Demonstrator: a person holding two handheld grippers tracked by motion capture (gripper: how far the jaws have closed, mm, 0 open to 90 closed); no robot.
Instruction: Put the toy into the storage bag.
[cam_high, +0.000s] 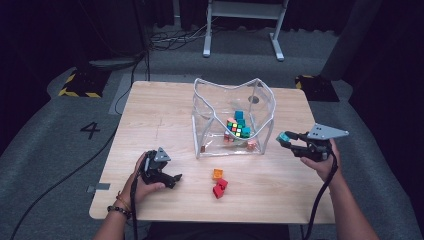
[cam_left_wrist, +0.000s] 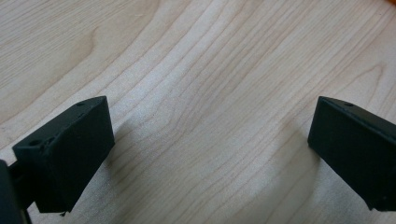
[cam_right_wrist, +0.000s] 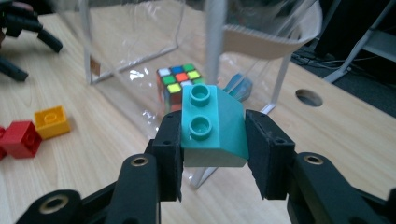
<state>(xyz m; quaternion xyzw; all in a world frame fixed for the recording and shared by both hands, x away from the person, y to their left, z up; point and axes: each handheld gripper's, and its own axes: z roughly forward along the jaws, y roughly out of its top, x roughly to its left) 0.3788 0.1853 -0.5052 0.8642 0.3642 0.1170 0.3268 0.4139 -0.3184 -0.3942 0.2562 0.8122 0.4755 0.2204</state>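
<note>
Teal brick (cam_right_wrist: 212, 126) clamped in right gripper (cam_high: 289, 142) jaws, right of frame, just outside clear bag (cam_high: 232, 120); bag opening up-left. Left gripper (cam_high: 167, 177) jaws released, on surface (cam_high: 165, 110).

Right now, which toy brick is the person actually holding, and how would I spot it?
Start at the clear plastic bag standing in the middle of the light wooden table. Just off its right side, the right gripper holds a teal plastic brick with a sloped side above the table. Its teal colour and slope set it apart from the red bricks and the orange brick lying on the tabletop.
</note>
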